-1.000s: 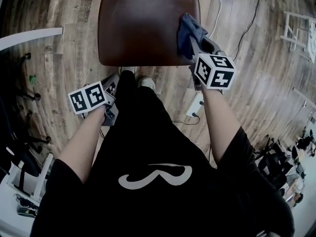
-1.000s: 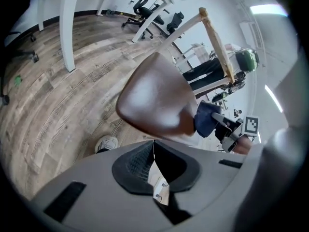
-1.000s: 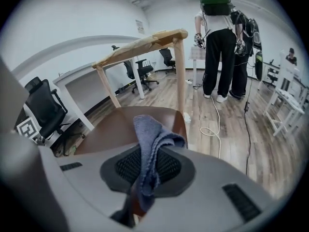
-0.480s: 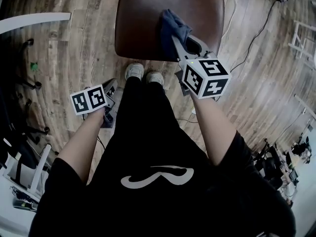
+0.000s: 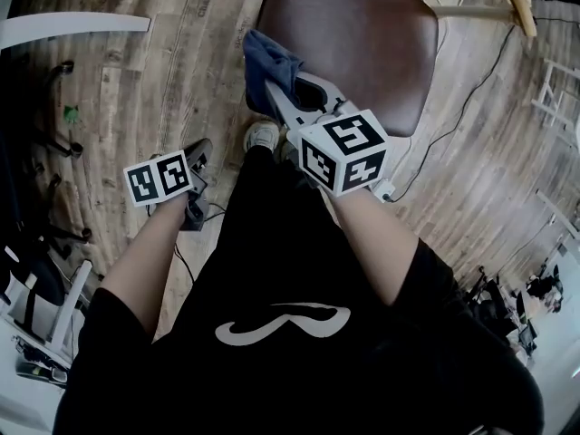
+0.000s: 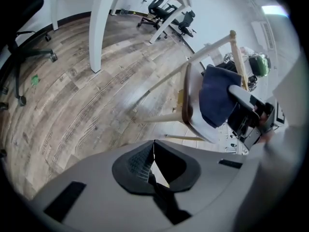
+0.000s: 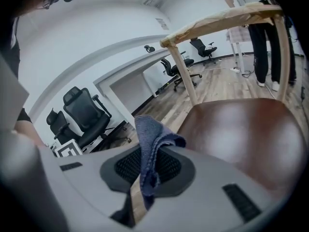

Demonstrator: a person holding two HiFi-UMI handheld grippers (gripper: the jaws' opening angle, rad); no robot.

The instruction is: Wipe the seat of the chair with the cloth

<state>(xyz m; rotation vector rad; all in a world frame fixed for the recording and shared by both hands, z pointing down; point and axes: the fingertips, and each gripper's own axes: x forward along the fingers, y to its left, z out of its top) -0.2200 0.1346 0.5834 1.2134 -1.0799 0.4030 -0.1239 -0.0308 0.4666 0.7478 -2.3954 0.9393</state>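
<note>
The chair's brown seat fills the top of the head view. A dark blue cloth lies at the seat's front left edge, partly past the rim. My right gripper is shut on it, and the fabric bunches up between the jaws in the right gripper view as the cloth. The glossy seat stretches away to the right of it. My left gripper hangs low over the floor left of the chair, shut with nothing in it. From there the chair seat shows edge-on with the cloth on it.
The chair's pale wooden back rail stands at the far side. A person's legs stand behind it. Cables trail over the wood floor right of the chair. Office chairs and a white desk edge are to the left.
My right gripper has dragged the cloth leftward across the seat, from its right edge to its front left edge. The left gripper has stayed put.
</note>
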